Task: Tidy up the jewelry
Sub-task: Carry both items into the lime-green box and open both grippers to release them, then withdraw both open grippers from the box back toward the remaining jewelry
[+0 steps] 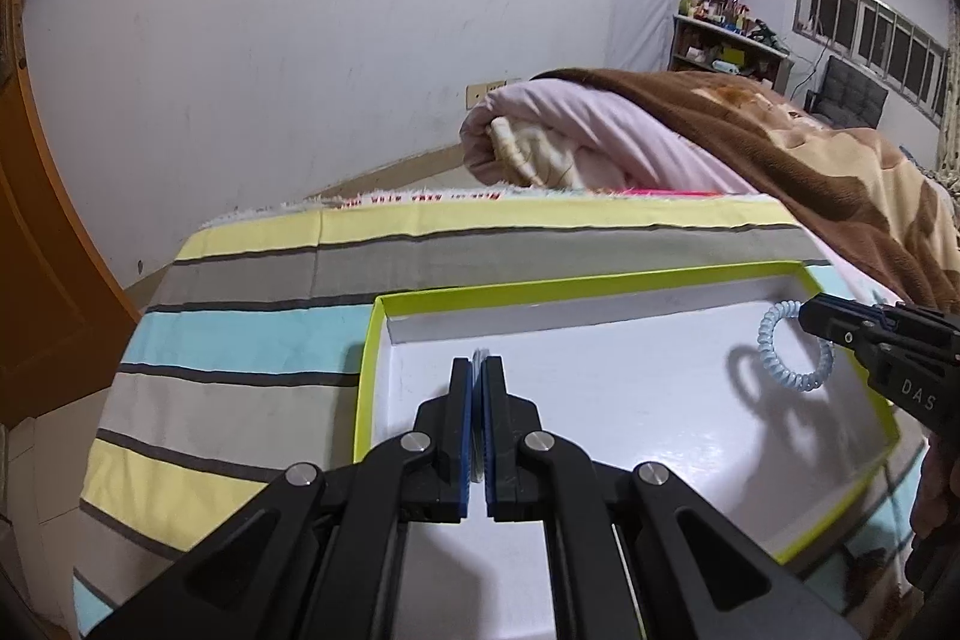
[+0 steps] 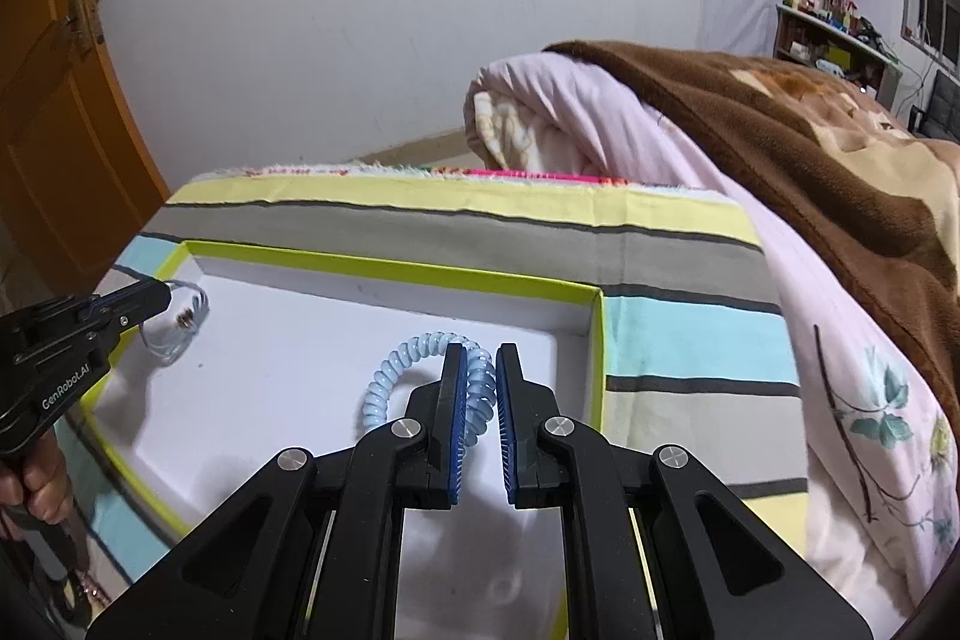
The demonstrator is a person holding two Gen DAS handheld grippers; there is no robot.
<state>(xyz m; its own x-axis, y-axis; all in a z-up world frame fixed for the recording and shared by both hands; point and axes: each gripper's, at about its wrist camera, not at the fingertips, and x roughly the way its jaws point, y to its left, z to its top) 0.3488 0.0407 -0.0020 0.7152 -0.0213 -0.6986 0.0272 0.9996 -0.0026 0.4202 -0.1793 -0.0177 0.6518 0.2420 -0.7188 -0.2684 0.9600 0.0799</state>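
Note:
A shallow white tray with a lime-green rim [image 1: 576, 284] [image 2: 384, 263] lies on a striped cloth. My left gripper [image 1: 478, 370] is shut on a thin clear bracelet [image 1: 478, 355] and holds it over the tray's left part; in the right wrist view the bracelet [image 2: 180, 325] hangs from that gripper [image 2: 157, 301]. My right gripper [image 2: 480, 358] is shut on a light-blue spiral coil bracelet [image 2: 393, 370] over the tray's right part. The coil [image 1: 774, 346] also hangs from the right gripper [image 1: 807, 311] in the left wrist view.
The striped cloth [image 1: 252, 340] covers the surface around the tray. A pink quilt [image 1: 576, 130] and a brown blanket [image 2: 810, 148] are piled behind and to the right. An orange door [image 2: 54, 112] stands at the left. A cluttered shelf [image 1: 726, 40] is far back.

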